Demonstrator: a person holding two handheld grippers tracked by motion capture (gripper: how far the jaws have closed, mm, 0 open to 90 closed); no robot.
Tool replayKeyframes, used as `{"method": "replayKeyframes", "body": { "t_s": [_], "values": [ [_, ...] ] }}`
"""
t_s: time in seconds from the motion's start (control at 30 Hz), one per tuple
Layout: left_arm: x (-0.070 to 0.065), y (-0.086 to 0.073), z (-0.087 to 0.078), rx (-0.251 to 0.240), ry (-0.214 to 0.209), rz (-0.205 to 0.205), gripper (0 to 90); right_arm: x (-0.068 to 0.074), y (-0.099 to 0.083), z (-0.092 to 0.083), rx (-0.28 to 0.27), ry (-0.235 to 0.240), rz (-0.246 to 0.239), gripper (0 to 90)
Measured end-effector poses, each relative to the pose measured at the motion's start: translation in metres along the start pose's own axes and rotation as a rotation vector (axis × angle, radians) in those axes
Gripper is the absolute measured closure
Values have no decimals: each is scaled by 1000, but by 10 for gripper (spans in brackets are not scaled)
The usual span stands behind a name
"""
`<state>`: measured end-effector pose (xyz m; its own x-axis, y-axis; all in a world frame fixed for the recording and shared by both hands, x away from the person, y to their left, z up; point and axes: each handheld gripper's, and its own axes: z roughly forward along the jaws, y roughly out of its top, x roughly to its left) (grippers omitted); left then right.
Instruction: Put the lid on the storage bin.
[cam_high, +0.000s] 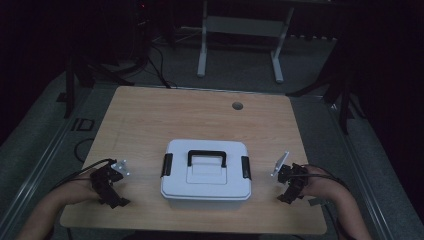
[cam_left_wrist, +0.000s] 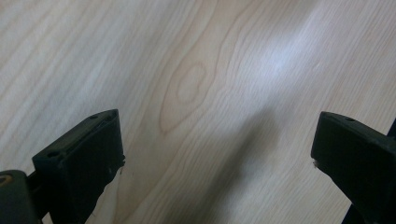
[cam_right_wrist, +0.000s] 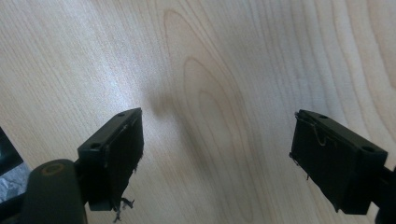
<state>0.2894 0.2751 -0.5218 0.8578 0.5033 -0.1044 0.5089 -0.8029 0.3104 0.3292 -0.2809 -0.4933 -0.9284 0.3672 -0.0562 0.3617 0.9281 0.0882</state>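
High view: a white box (cam_high: 206, 175) sits in the lower centre of the frame, on the near half of a wooden table (cam_high: 150, 115). Its lid (cam_high: 205, 147) is on, so the contents cannot be seen. A black handle (cam_high: 206, 157) lies flat across the middle of the lid, and a black latch (cam_high: 167, 164) is on the left end with another latch (cam_high: 245, 166) on the right end; whether they are fastened cannot be told. A round hole (cam_high: 237, 105) marks the table top in the upper centre, near the far edge.

The left gripper (cam_high: 114, 192) is at the lower left of the frame, well apart from the box, with a cable (cam_high: 82, 169) trailing to the left. The right gripper (cam_high: 290, 192) is at the lower right, near the right end of the box but not touching it. Each is held in a hand whose forearm enters from the bottom edge.

Left gripper view: the left gripper (cam_left_wrist: 217, 158) has its two black jaws wide apart at the lower corners of the frame, with bare wood grain between them and nothing held.

Right gripper view: the right gripper (cam_right_wrist: 217, 154) likewise has its jaws spread wide over bare wood, holding nothing.
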Motion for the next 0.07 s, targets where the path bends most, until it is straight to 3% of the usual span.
{"method": "replayKeyframes", "body": {
  "t_s": [0.07],
  "values": [
    [0,-2,0,6,6,4,19,0,0,2,4,0,-1,165]
  ]
}}
